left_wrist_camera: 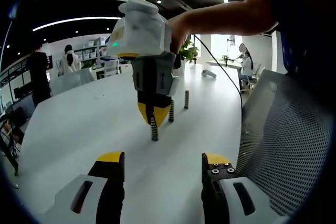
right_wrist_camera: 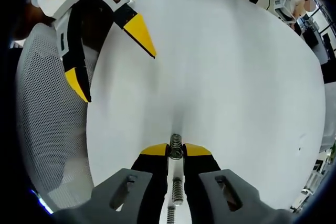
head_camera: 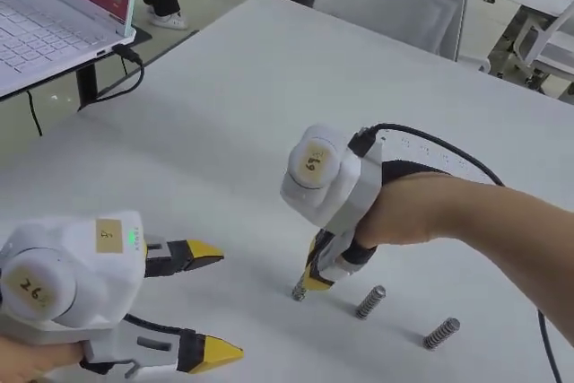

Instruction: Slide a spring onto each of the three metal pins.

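On the white table (head_camera: 224, 114), my right gripper (head_camera: 309, 282) points down, shut on a coiled metal spring (head_camera: 299, 291) that stands on the tabletop. In the right gripper view its yellow jaws (right_wrist_camera: 176, 153) pinch that spring (right_wrist_camera: 176, 142), and a thin pin shows inside the coil. The left gripper view shows the same spring (left_wrist_camera: 154, 128) upright under the right gripper (left_wrist_camera: 152, 115). Two more springs (head_camera: 369, 302) (head_camera: 441, 333) stand upright to its right, untouched. My left gripper (head_camera: 229, 304) hovers open at the lower left, jaws wide apart and empty.
An open laptop (head_camera: 54, 15) with a black cable (head_camera: 126, 78) sits at the far left corner. Grey chairs (head_camera: 395, 6) stand beyond the table's far edge, and people stand in the background. A mesh chair back (left_wrist_camera: 283, 129) is close beside my left gripper.
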Available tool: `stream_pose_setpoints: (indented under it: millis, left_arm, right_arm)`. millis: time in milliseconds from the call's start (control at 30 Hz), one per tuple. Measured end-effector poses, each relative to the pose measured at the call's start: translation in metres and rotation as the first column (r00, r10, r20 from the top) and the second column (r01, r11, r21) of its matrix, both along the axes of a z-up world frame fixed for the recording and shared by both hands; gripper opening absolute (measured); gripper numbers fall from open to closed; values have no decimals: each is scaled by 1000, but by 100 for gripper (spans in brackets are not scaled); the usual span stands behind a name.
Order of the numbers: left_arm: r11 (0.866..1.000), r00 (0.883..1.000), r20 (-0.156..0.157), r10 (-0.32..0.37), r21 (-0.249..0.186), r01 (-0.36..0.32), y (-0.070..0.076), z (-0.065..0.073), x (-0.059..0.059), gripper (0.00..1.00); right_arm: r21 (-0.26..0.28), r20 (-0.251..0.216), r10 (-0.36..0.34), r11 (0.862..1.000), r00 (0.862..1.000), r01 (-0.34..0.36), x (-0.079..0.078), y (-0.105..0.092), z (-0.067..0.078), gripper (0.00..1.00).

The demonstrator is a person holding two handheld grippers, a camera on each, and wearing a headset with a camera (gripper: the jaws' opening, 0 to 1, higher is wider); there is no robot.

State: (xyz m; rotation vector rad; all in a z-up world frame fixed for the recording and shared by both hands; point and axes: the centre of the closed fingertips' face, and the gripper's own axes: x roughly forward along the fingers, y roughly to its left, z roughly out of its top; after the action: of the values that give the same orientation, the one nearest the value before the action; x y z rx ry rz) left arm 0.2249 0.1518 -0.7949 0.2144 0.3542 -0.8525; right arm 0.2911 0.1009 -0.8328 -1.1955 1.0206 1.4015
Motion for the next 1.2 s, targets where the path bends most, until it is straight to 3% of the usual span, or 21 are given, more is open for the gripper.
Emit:
stream_pose_setpoints:
  millis: [433, 567, 1000, 1200]
  left_arm:
    - [1000, 1000, -4, -9, 1, 9, -2, -1, 0, 54]
    - [1000, 1000, -7, -9, 1, 9, -2, -1, 0, 53]
    - [1000, 1000, -8, -13, -4, 13, -6, 0, 1, 55]
    - [1000, 1000, -10, -14, -7, 13, -8, 1, 1, 56]
  right_arm:
    - [-5, -6, -9, 1000, 1000, 9, -4, -3, -5, 9]
    - [3, -15, -16, 1000, 1000, 16, -7, -4, -3, 13]
    - [76, -16, -62, 995, 998, 63, -6, -8, 8, 30]
    - [144, -17, -92, 985, 996, 94, -4, -11, 13, 43]
